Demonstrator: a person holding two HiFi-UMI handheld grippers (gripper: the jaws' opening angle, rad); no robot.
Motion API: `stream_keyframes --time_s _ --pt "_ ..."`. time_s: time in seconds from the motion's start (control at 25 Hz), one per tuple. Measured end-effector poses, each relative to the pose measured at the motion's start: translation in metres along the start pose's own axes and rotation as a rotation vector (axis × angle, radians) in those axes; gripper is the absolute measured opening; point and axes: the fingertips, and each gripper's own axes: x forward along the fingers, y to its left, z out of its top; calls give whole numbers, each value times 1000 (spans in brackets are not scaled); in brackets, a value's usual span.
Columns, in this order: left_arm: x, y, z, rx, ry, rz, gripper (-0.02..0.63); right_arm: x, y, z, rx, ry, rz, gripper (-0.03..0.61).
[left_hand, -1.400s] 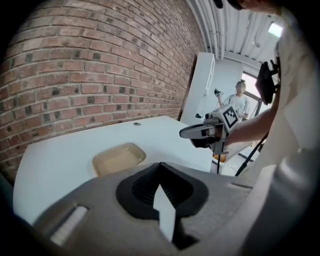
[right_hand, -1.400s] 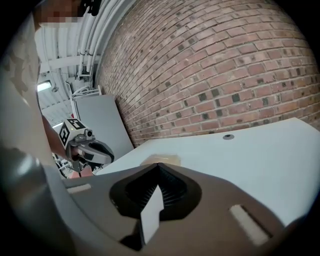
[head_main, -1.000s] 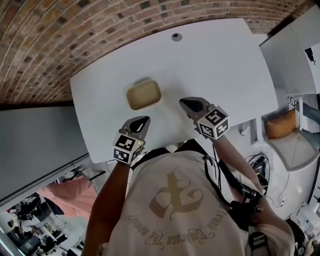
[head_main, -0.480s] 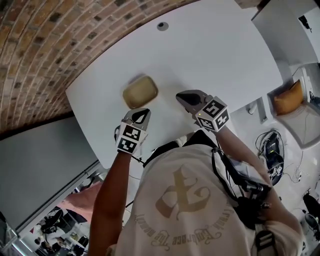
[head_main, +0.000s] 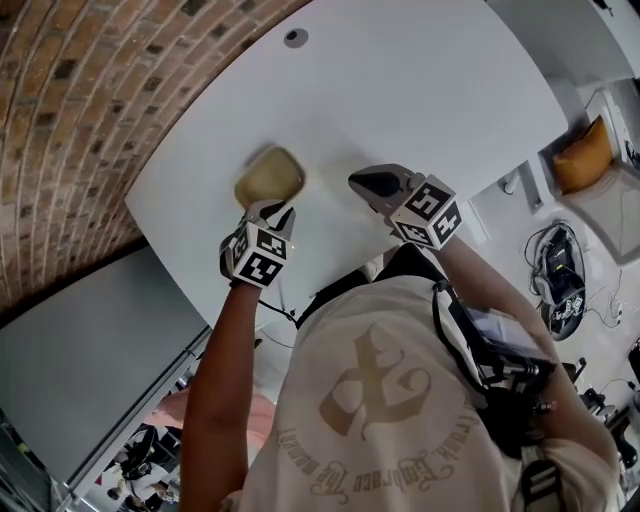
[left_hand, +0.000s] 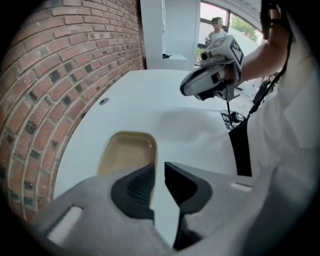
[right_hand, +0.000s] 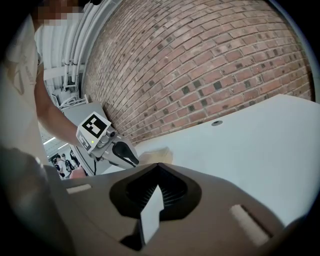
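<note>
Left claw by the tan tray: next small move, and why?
Probably ease the left claw forward and down until the near rim of the tan tray slips into its narrow gap. It stands slightly open with nothing in it, and the tray lies just ahead on the white table. The right claw is shut, off to the side.

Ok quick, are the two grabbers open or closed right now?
Left gripper: open a little, holding nothing, tips by the tray.
Right gripper: shut, holding nothing.
</note>
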Motion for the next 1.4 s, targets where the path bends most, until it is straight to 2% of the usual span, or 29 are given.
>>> stream_keyframes --time_s 0.28,0.56,0.64,1.08,1.4 --pt "13 4 -4 131 131 9 66 -4 -13 0 21 -11 -10 8" --pt "21 2 -12 195 218 -17 64 -1 -19 1 35 -9 -16 8" --pt "23 1 -12 209 231 -17 34 -1 -20 1 37 -9 -15 8" --pt "22 3 -10 222 224 11 23 -1 -20 3 34 -8 -18 8" --pt "2 6 -1 160 133 59 21 1 -12 5 17 -2 -16 8"
